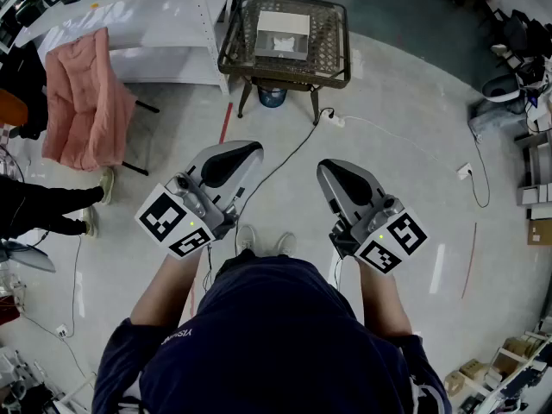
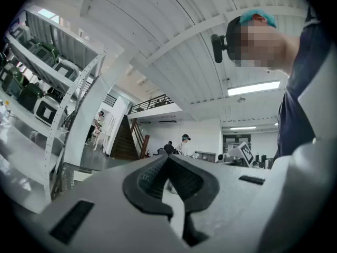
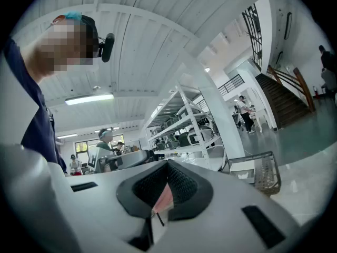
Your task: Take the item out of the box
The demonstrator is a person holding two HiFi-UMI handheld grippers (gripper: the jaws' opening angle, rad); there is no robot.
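Head view: your box (image 1: 282,34) sits on the wicker table (image 1: 332,54) straight ahead, well apart from you. Left gripper (image 1: 248,151) and right gripper (image 1: 327,167) are both clenched empty and about equally near.

A pink quilted garment (image 1: 82,102) hangs over a chair (image 1: 142,107) at the left, beside a white shelving unit (image 1: 164,24). A dark wire-mesh table (image 1: 231,50) stands ahead, with a blue object (image 1: 272,97) beneath it. A white power strip (image 1: 335,119) lies near its right leg, and a black cable (image 1: 289,155) runs from it. A red tape strip (image 1: 226,121) marks the floor (image 1: 405,145). A bystander's legs (image 1: 47,207) enter at the left.
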